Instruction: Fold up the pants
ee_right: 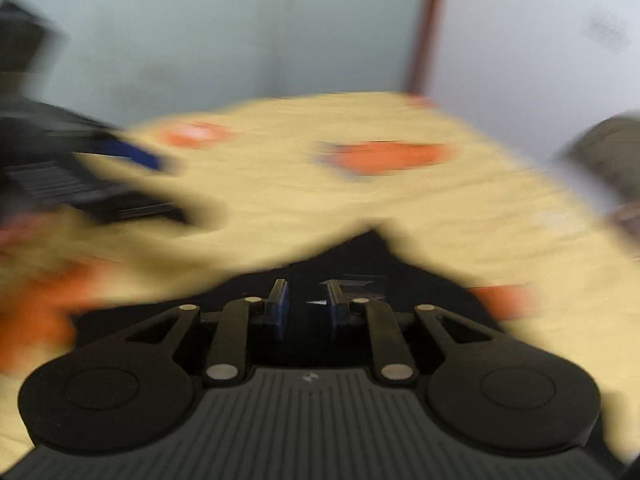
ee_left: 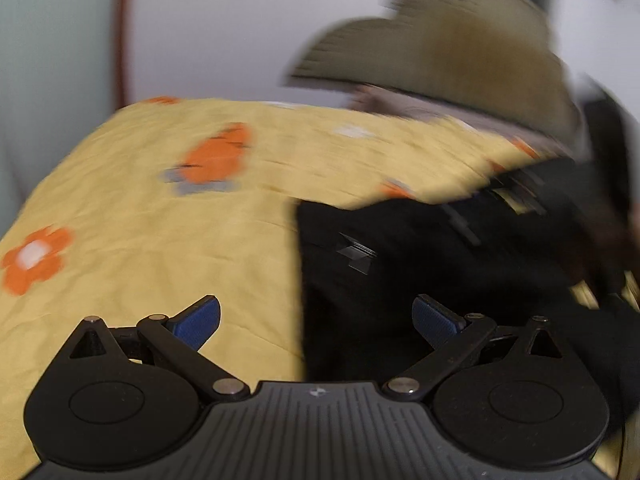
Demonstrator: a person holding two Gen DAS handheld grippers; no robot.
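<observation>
The black pants [ee_left: 420, 264] lie on the right part of a yellow flowered bedsheet [ee_left: 160, 216], with a small grey label [ee_left: 356, 256] near their left edge. My left gripper [ee_left: 316, 318] hovers over that edge, open wide with nothing between its blue pads. In the right wrist view the pants [ee_right: 372, 260] rise to a point just beyond my right gripper [ee_right: 307, 308]. Its pads stand a narrow gap apart, low over the black cloth next to the label [ee_right: 362, 280]. I see no cloth pinched between them. Both views are motion-blurred.
A tan hat-shaped thing [ee_left: 440, 44] sits at the far right of the bed, against a pale wall with a red-brown vertical strip [ee_left: 122, 32]. The left gripper's body [ee_right: 80, 184] shows at the left of the right wrist view. Bare sheet [ee_right: 360, 200] spreads ahead.
</observation>
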